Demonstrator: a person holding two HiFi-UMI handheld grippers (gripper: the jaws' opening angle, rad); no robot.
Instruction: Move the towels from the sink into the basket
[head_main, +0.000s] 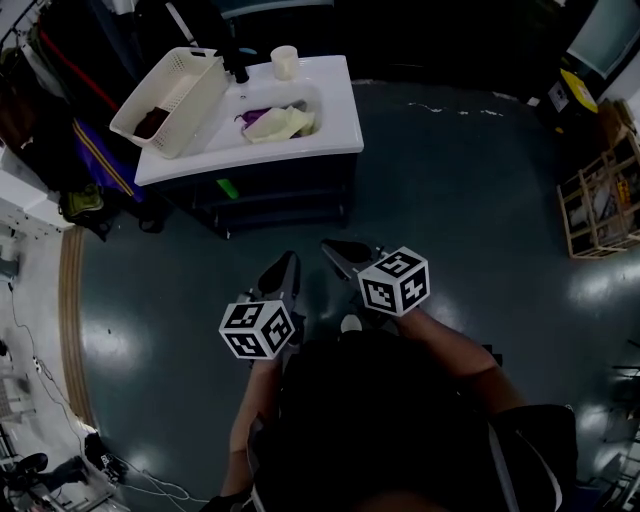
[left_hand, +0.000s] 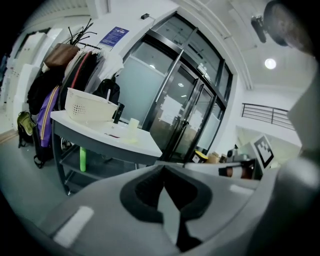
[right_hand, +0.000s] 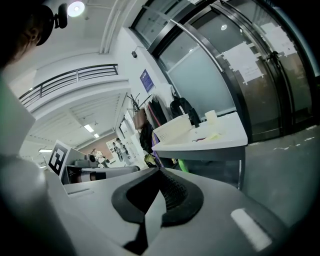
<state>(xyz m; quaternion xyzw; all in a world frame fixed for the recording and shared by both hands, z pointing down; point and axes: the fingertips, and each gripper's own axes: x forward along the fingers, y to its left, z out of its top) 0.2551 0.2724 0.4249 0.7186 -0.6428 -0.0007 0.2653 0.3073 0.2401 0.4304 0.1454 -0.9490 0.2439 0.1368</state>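
White and glossy, the sink unit (head_main: 335, 110) stood on the dark grey floor (head_main: 450, 220) well ahead of the person. The towels lay in its basin, a pale yellow towel (head_main: 282, 124) bunched across the middle and a purple towel (head_main: 250, 116) touching its left side. A cream plastic basket (head_main: 200, 102) sat on the left end of the counter, just beside the basin and overhanging the edge. Something dark brown (head_main: 152, 122) lay in its near corner, but whether that was a towel could not be told. A pale cup (head_main: 284, 62) stood on the back rim near a black tap (head_main: 238, 70). Both grippers were held low in front of the person's body, well apart from the sink and pointing toward it. The left gripper (head_main: 285, 268) had its jaws clenched together with nothing between them, and the left gripper view showed its dark pads (left_hand: 145, 192) meeting at the tips. The right gripper (head_main: 343, 252) was likewise closed and empty, its ribbed pads (right_hand: 175, 192) pressed together in the right gripper view. Each gripper bore a marker cube, the left cube (head_main: 257, 329) lower in the head view than the right cube (head_main: 394, 281). A wooden crate (head_main: 600, 200) stood at the far right of the floor, and coats and bags (head_main: 70, 100) hung to the left of the sink.
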